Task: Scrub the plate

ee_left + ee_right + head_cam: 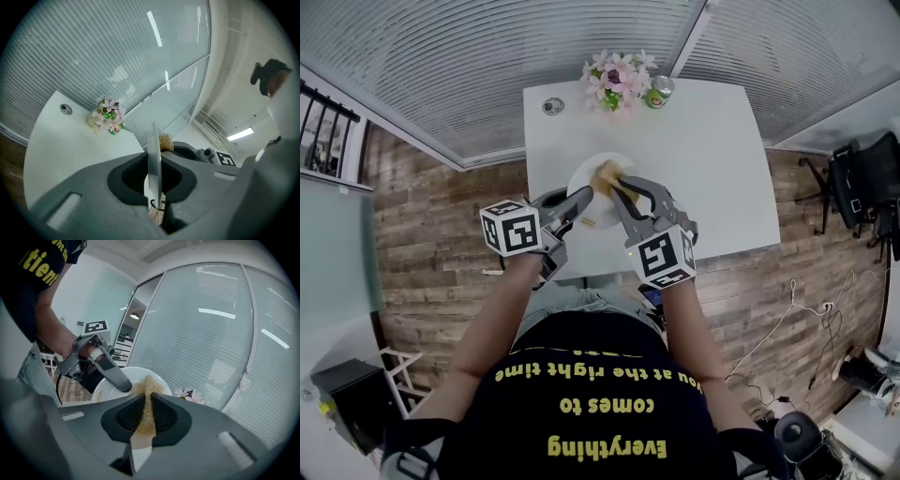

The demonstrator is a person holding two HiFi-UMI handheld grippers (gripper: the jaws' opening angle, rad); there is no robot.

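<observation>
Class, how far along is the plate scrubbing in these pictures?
Done: the left tongs grip the plate on edge, and the right tongs grip the scourer. In hand: the scourer is at the plate's face. Left: finishing the scrub and putting the plate down; how clean it is can't be judged.

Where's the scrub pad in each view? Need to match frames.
Head view: scrub pad at centre, against the plate.
Left gripper view: tan tuft just right of the plate's edge, centre.
Right gripper view: low centre, pinched in the right gripper.
Shared landmark: the flowers, in all three.
</observation>
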